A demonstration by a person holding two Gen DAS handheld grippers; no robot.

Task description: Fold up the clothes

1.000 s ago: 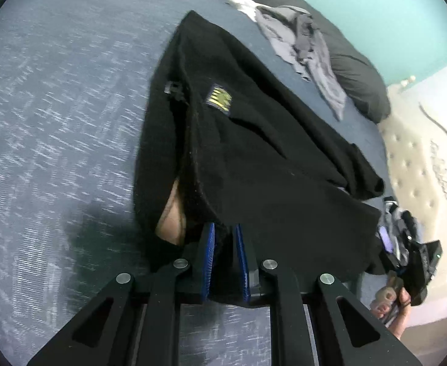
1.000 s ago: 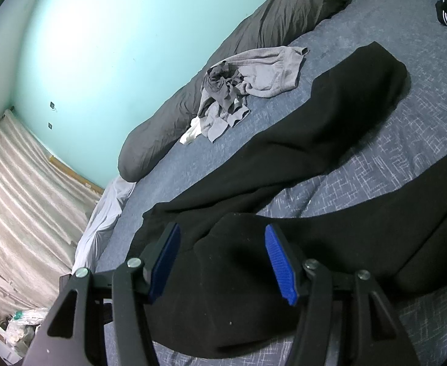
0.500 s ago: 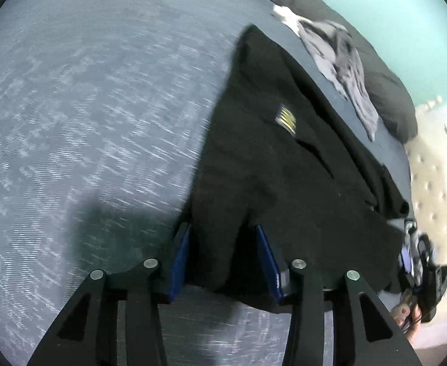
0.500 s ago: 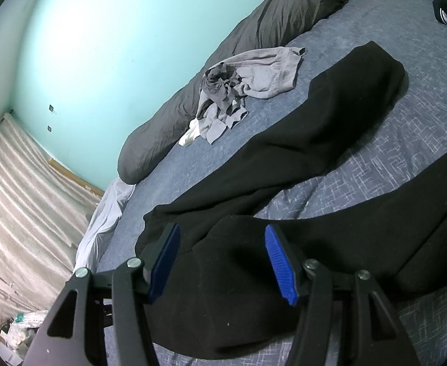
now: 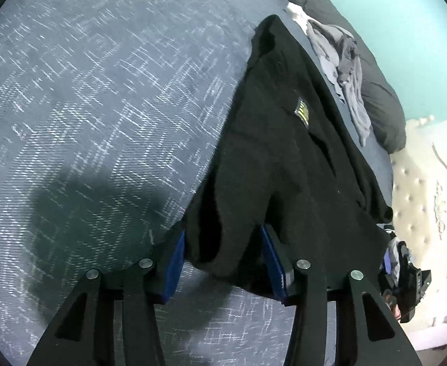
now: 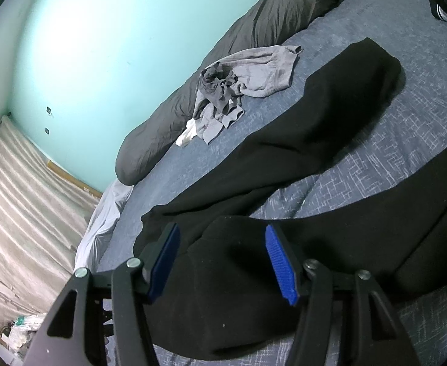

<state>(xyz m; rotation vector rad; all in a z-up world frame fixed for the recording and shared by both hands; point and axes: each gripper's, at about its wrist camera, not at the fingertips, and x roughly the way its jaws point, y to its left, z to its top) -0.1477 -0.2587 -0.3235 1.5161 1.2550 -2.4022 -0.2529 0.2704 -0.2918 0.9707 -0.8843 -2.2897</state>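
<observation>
Blue-grey bedspread (image 5: 101, 106) covers the bed, teal wall (image 6: 116, 30) behind. Left gripper (image 5: 223, 262) has its jaws opening, a fold of the black garment (image 5: 284, 158) lying loose between the 2 blue pads (image 5: 174, 259), neither pressing it. Right gripper (image 6: 222, 262) stands parted over another rounded edge of the garment (image 6: 315, 128), cloth between its pads (image 6: 277, 262) with gaps either side. From the left view the garment's near edge runs diagonally up to a corner, a yellow label (image 5: 302, 112) on it. Open bedspread spreads wide beside that edge. Beyond the far edge lie grey clothes (image 6: 245, 79), then a dark duvet roll (image 6: 254, 30) against the wall
</observation>
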